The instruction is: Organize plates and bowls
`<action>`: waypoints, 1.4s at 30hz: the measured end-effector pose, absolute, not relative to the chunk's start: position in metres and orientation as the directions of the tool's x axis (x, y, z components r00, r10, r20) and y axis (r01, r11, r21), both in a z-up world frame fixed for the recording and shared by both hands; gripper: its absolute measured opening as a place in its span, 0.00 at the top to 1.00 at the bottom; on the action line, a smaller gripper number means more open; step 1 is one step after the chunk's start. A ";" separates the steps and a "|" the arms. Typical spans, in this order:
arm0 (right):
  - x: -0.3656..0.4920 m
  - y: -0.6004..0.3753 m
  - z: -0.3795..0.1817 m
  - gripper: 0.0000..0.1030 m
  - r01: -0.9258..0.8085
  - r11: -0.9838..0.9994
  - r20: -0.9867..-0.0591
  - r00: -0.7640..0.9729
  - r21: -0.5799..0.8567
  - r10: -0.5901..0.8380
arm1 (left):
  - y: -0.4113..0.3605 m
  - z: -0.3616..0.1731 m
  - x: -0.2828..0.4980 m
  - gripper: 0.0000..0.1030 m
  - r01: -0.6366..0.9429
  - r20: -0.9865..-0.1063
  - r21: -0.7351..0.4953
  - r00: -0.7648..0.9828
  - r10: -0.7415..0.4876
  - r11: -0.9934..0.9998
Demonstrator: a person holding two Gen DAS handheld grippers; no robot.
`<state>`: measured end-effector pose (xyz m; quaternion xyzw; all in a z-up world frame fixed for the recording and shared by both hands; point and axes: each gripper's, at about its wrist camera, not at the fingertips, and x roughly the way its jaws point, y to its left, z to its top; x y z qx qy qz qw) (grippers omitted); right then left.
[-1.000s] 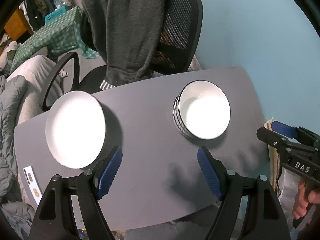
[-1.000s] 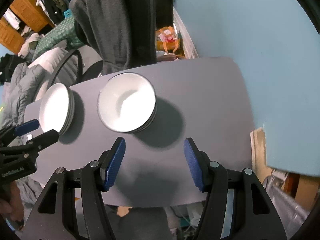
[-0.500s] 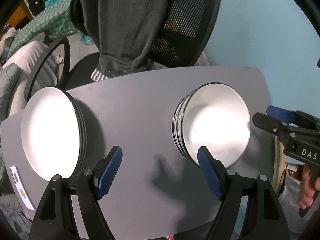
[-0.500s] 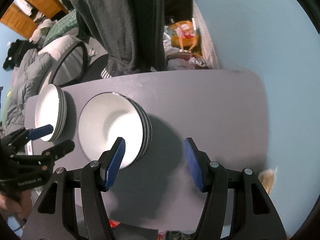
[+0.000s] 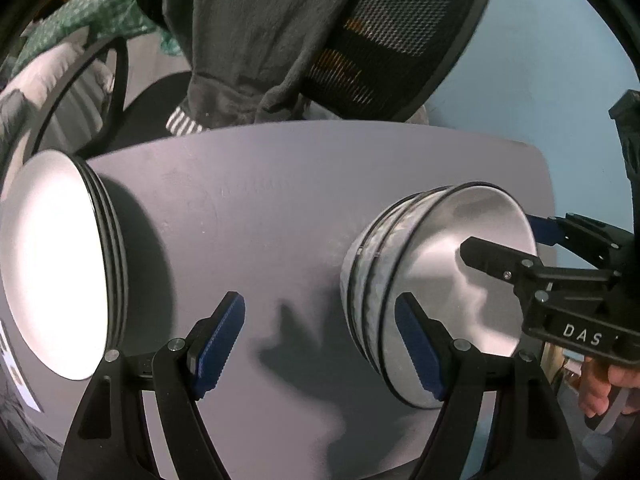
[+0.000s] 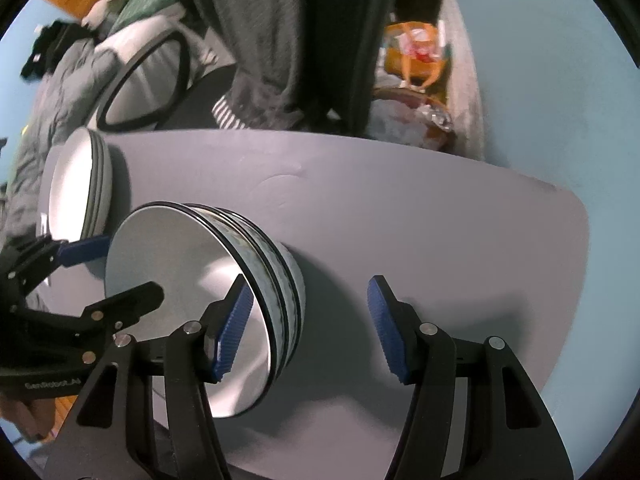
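Grey tabletop point(image 6: 440, 220) bare beside bowls point(image 6: 224, 280)

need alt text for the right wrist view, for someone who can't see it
The open right gripper straddles the near rim of a stack of bowls on a grey table, one blue pad inside the top bowl and one outside. The left gripper reaches in from the left, a stack of plates sits further left, and an office chair draped with grey clothing stands behind.

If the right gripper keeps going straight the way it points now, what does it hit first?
Most likely the rim of the bowl stack: the right gripper is open, its left finger over the top bowl's rim and the other over bare grey table. Depth is hard to judge in this fisheye view.
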<state>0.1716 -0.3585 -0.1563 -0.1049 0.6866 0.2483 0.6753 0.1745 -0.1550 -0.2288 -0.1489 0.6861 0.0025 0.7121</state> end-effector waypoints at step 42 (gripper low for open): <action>0.154 -0.305 -0.169 0.76 -0.522 0.797 -0.953 -0.179 0.304 0.246 | -0.129 -0.234 0.131 0.80 -0.241 -0.941 -0.332 0.014 -0.339 0.912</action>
